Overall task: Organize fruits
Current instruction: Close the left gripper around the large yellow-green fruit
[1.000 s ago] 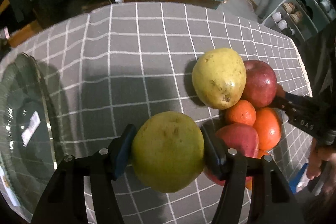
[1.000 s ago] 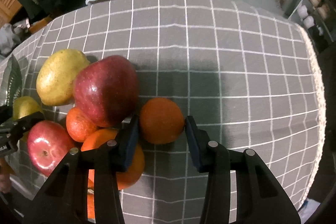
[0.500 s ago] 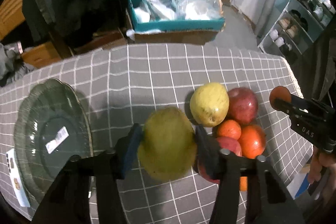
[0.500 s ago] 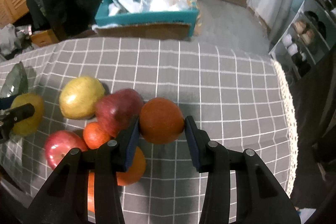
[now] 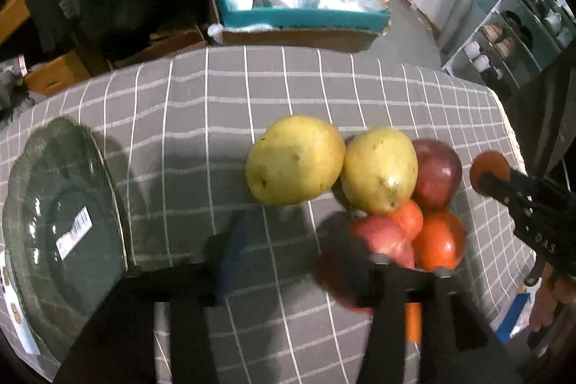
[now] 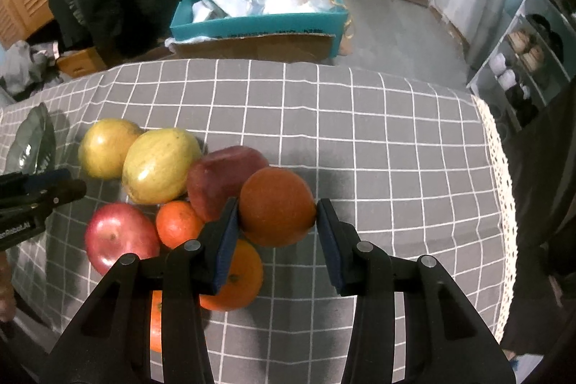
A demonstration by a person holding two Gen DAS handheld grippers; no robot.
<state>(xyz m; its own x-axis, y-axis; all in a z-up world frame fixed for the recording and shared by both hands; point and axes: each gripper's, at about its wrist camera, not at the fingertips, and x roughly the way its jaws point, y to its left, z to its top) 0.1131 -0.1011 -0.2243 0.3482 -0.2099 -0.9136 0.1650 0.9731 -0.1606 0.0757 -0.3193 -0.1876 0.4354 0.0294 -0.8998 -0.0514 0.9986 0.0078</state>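
Left gripper (image 6: 54, 189) seems to read "Robot.AI".

Left black two-finger gripper (image 5: 288, 261) angled downward, jaws just opened, nothing clamped; right black two-finger gripper (image 6: 277, 229) kept shut on round orange fruit (image 6: 276, 206).

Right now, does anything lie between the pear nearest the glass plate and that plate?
Nothing visible does. Only bare checked cloth lies between the pear and the plate; the fruit pile sits on the pear's other side, away from the plate.
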